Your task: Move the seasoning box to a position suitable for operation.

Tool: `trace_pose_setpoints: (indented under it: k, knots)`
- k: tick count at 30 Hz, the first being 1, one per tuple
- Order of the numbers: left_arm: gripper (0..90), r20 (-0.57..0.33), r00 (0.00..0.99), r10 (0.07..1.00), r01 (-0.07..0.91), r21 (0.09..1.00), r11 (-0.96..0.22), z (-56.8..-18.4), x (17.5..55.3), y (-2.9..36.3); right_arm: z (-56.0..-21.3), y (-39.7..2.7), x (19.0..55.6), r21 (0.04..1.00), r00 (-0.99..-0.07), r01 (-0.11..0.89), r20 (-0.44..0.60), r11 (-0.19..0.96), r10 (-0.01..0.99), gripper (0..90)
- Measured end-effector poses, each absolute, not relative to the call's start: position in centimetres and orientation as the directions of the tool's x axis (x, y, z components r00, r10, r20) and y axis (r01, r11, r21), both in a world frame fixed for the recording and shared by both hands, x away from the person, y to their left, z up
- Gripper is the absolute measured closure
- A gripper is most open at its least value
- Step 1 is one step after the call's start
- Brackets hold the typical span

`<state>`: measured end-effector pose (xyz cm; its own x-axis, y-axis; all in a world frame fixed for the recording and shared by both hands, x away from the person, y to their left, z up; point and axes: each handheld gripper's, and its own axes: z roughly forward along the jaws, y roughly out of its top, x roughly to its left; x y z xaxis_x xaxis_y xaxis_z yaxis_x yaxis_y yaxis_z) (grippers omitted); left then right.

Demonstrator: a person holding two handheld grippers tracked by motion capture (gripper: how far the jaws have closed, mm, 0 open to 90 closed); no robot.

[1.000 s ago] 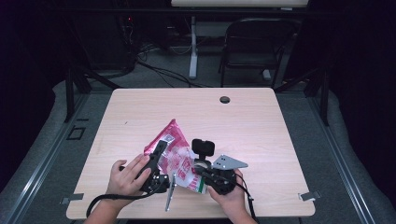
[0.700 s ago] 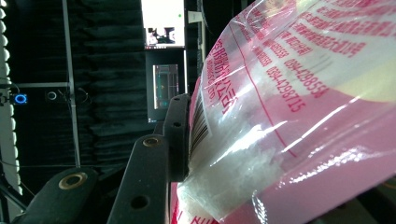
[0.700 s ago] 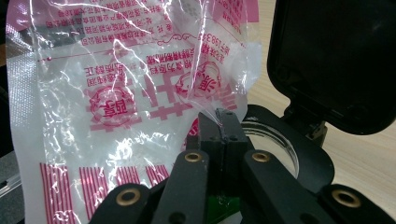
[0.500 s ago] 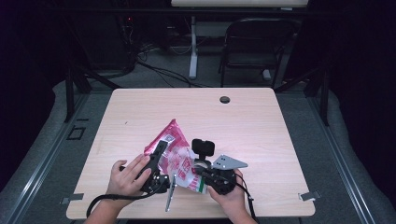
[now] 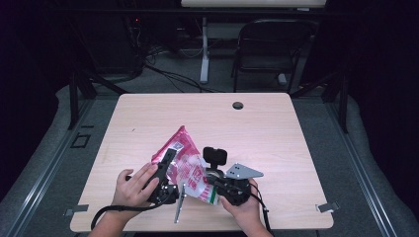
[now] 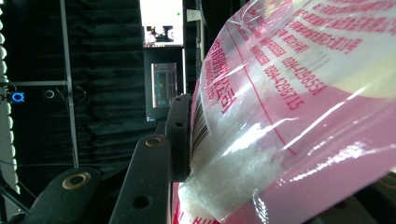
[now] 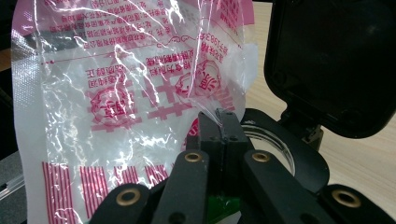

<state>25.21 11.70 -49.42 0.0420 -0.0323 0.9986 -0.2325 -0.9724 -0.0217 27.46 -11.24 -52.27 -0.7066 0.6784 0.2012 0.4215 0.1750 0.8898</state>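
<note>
Figure: You held the pink bag (image 5: 184, 160) in 2 tools, left tool (image 5: 167, 159) clamping its body, right tool (image 7: 219, 122) pinched shut on film; pulling apart came next, probably.

Light wooden table (image 5: 296, 128) with a small dark round hole (image 5: 238, 105) near its far edge. Near the front edge, a pink and clear plastic bag (image 5: 185, 163) held up off the surface between left gripper (image 5: 165, 170) and right gripper (image 5: 217, 185), each in a hand (image 5: 134, 186). Jaws hard to make out here. Dark folding chair (image 5: 269, 49) beyond the table, cables on the floor.
</note>
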Motion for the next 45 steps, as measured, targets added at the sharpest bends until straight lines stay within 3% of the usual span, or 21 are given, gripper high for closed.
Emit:
trace_pose_setpoints:
  k: [23, 45]
  knots:
    - [71.1, 0.997, 0.078, -0.021, -0.215, -0.003, -0.977, -49.8, 25.4, 12.1, -52.2, -11.3, 27.5, 0.892, -0.706, 0.417, 0.196, 0.175, 0.68, 90.0]
    - [71.8, 0.989, 0.141, 0.044, -0.209, 0.073, -0.975, -50.7, 25.8, 12.8, -52.2, -11.2, 27.5, 0.889, -0.71, 0.419, 0.192, 0.187, 0.677, 90.0]
